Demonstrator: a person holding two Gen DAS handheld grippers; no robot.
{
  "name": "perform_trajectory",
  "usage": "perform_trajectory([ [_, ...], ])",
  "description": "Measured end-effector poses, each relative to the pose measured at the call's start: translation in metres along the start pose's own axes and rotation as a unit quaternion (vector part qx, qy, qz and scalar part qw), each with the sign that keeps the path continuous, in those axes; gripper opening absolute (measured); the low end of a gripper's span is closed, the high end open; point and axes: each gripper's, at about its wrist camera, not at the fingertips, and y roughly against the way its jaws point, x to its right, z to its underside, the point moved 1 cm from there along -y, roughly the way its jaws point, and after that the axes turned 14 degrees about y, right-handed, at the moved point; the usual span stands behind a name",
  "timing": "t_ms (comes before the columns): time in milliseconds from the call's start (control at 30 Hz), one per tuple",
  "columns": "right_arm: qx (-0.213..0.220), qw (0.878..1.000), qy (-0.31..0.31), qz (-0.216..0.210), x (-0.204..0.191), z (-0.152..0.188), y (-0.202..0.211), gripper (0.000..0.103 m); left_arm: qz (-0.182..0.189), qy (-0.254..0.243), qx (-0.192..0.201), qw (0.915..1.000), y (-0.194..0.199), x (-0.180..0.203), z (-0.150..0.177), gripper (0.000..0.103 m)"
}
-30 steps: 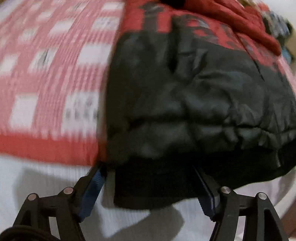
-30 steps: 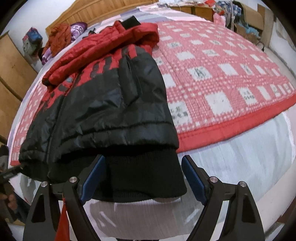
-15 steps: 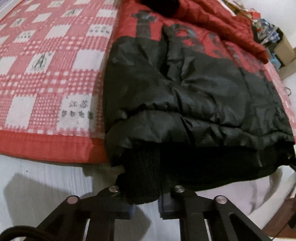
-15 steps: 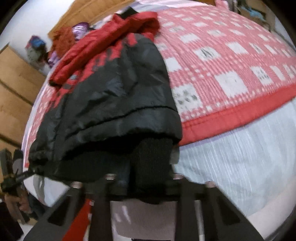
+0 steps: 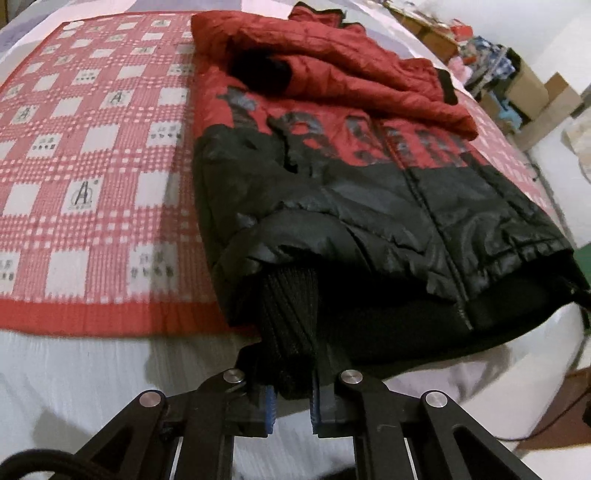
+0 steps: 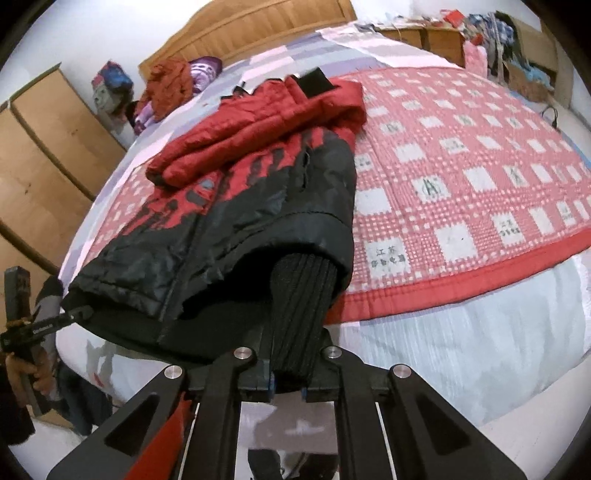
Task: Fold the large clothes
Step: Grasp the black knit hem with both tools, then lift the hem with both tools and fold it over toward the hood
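A red and black puffer jacket (image 5: 369, 192) lies on the bed, its red sleeves folded over the chest, its black ribbed hem at the near edge. My left gripper (image 5: 291, 398) is shut on the hem's left corner (image 5: 288, 314) and lifts it off the bed. In the right wrist view the jacket (image 6: 229, 206) runs away from me, and my right gripper (image 6: 288, 387) is shut on the hem's right corner (image 6: 299, 306), also lifted. The left gripper (image 6: 79, 314) shows there at the far left, at the hem's other corner.
A red-and-white checked blanket (image 5: 92, 177) covers the bed over a white sheet (image 6: 461, 325). A wooden headboard (image 6: 251, 33), a pile of clothes (image 6: 170, 88) and wooden cabinets (image 6: 40, 162) stand beyond. Boxes and clutter (image 5: 524, 88) line the right side.
Both grippers were open around the hem a second ago. They have closed on its two corners and raised the hem off the bed.
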Motion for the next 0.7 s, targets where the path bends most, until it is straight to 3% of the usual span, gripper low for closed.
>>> perform_trajectory([
  [233, -0.024, 1.000, 0.005, -0.011, -0.015, 0.012, 0.053, 0.008, 0.014, 0.008, -0.041, 0.9990, 0.042, 0.005, 0.027, 0.008],
  [367, -0.021, 1.000, -0.006, -0.013, -0.019, 0.004, 0.079, 0.008, 0.027, 0.010, -0.026, 0.9992, 0.055, 0.011, 0.006, 0.008],
  [500, 0.030, 0.999, 0.002, -0.020, -0.019, -0.046, 0.084, 0.008, 0.051, 0.017, 0.022, 0.9983, 0.060, 0.022, -0.048, 0.008],
  [700, 0.117, 0.992, 0.031, -0.021, -0.002, -0.159, 0.053, 0.008, 0.068, 0.023, 0.104, 0.9919, 0.041, 0.041, -0.176, 0.006],
])
